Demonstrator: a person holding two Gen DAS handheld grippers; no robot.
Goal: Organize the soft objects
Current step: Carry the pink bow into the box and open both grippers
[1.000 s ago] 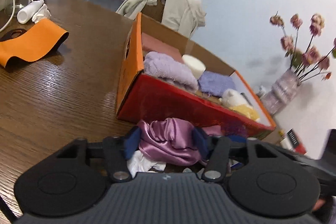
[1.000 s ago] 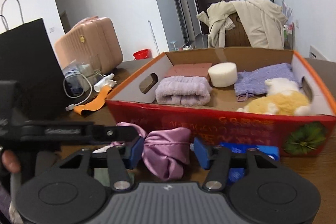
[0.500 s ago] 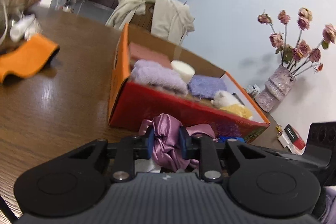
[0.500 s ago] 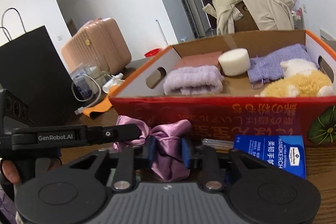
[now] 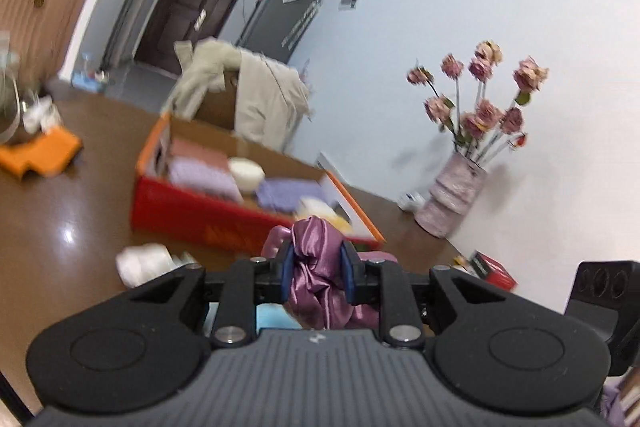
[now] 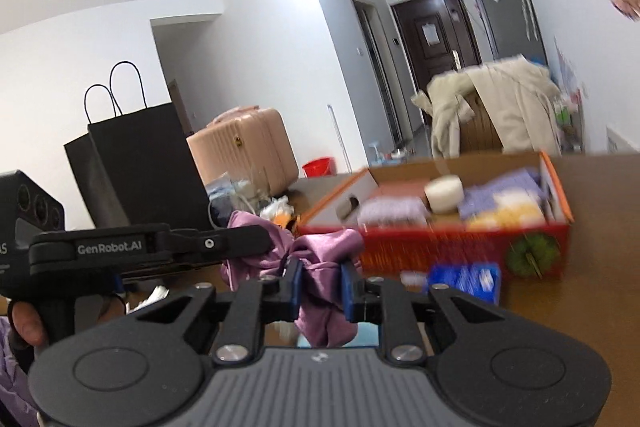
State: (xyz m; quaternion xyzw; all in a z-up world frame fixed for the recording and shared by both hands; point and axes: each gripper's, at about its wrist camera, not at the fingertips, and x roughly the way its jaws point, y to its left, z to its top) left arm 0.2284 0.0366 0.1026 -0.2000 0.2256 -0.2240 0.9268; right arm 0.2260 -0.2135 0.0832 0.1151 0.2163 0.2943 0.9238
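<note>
You had both your left gripper [image 5: 316, 269] and right gripper [image 6: 320, 285] clamped nearly closed on the purple satin cloth [image 5: 320, 279], in front of the red box [image 6: 440, 247].

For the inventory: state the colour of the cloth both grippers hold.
Shiny mauve-purple satin cloth, clearest in the left wrist view.
</note>
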